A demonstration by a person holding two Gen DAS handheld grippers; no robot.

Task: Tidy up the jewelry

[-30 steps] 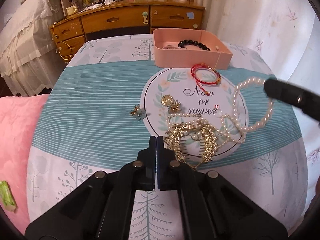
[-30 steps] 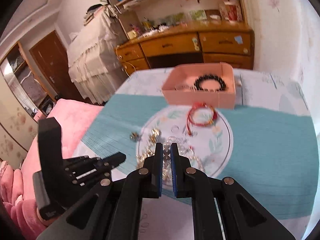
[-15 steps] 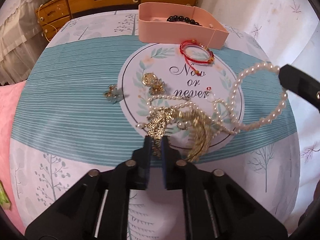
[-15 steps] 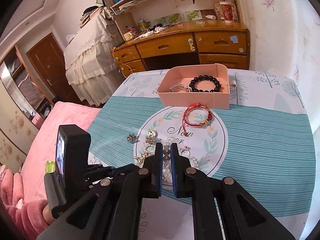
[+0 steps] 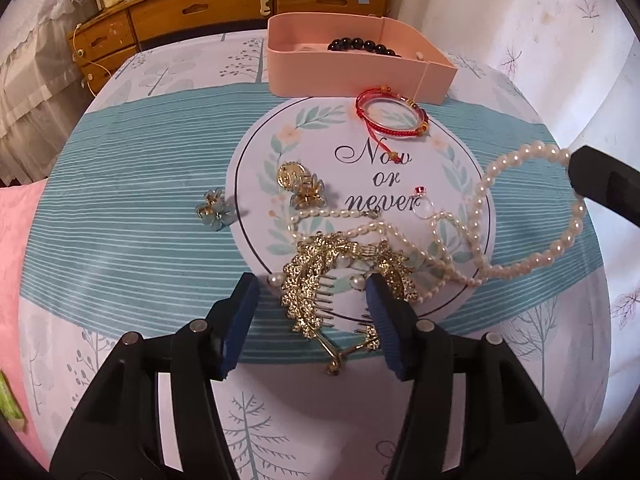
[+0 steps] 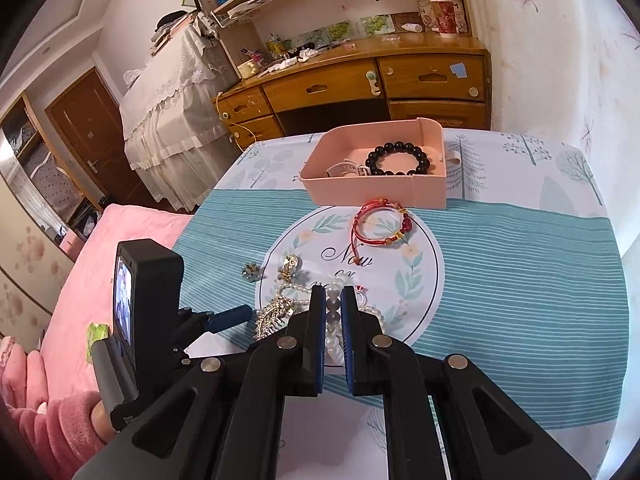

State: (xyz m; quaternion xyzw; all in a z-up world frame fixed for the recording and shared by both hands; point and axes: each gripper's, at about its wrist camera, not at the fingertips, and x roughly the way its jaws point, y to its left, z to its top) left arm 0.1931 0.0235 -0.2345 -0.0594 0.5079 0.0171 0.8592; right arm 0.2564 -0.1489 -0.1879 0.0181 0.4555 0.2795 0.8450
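While my left gripper point(image 5: 312, 308) is opening around the gold hair comb point(image 5: 340, 280) near the table's front edge, my right gripper point(image 6: 331, 328) pinches the pearl necklace point(image 5: 532, 216). Next I must close on the comb without snagging pearls.
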